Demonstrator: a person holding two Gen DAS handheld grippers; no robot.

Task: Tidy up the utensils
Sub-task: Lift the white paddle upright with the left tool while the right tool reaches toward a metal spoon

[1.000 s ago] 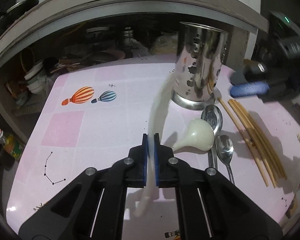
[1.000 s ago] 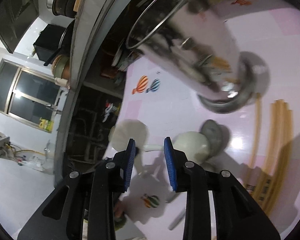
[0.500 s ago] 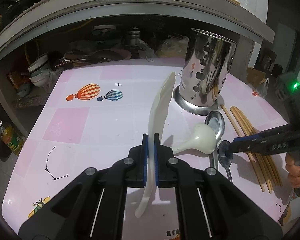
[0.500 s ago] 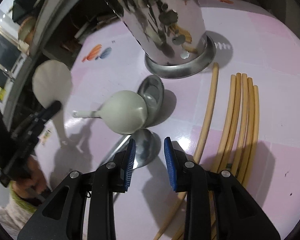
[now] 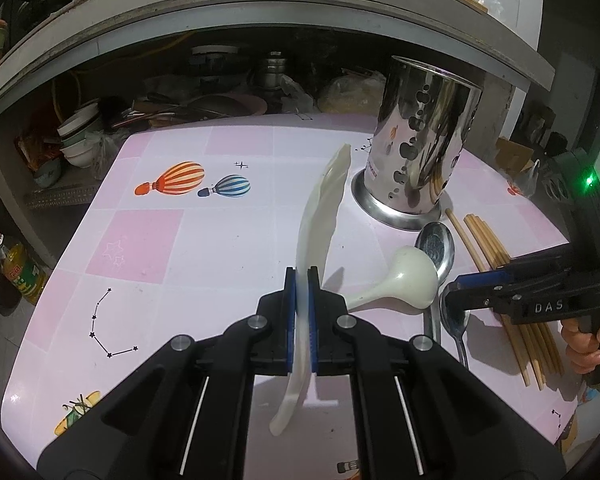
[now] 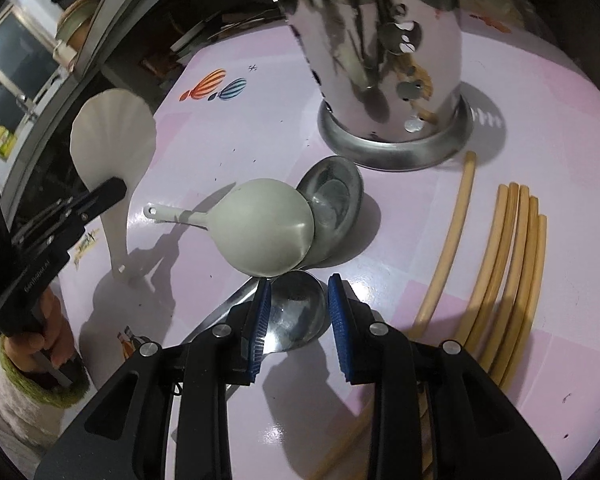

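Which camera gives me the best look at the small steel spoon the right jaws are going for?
The right wrist view: the small steel spoon has its bowl between the open jaws. The left wrist view shows it small, partly behind the right gripper.

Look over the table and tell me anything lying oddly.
The white ladle lies bowl-down, overlapping the bowl of a large metal spoon, beside the steel holder. One chopstick lies apart from the bundle. Nothing looks spilled or broken.
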